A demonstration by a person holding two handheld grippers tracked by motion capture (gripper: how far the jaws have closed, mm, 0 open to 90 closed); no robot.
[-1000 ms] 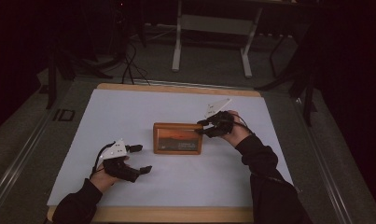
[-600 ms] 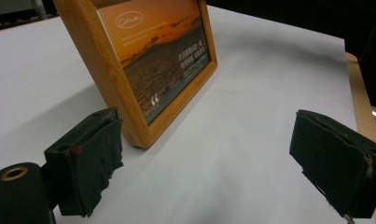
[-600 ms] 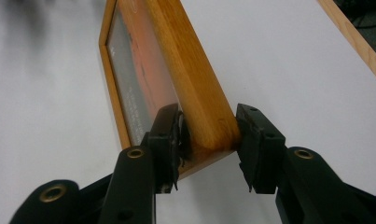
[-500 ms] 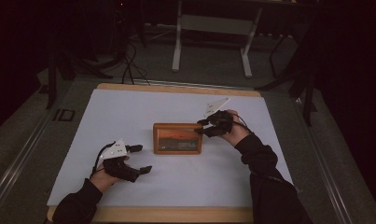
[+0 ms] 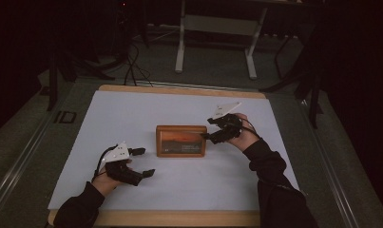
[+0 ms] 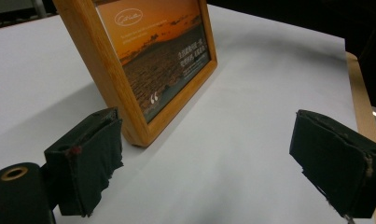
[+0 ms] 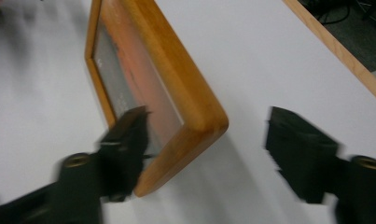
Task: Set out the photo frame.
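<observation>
At the frame's right end, right gripper [image 5: 216,132] has just been opening: jaws spread, wooden photo frame [image 5: 181,141] corner between them in the right gripper view, far pad clear of the wood; whether the near pad touches is lost to blur. Left gripper [image 5: 140,162] sits well apart at the near left, jaws spread wide, nothing between them.

Frame stands roughly mid-table on its long edge, leaning back, sunset print facing the person.

Surface: white sheet over a table [image 5: 179,90] with a light wood rim. Room beyond is dark; a pale stand's legs [image 5: 181,47] and loose cables [image 5: 132,66] on the floor behind.

View differences: left gripper view gives the print up close, with white lettering and a quote mark on a cracked-ground sunset scene, text too small to read. Right gripper view shows the rounded frame corner [image 7: 209,121] and the table's wood rim [image 7: 335,51]. High view alone shows both dark sleeves and the grey plates on the grippers.

Frame's back support hidden throughout.
</observation>
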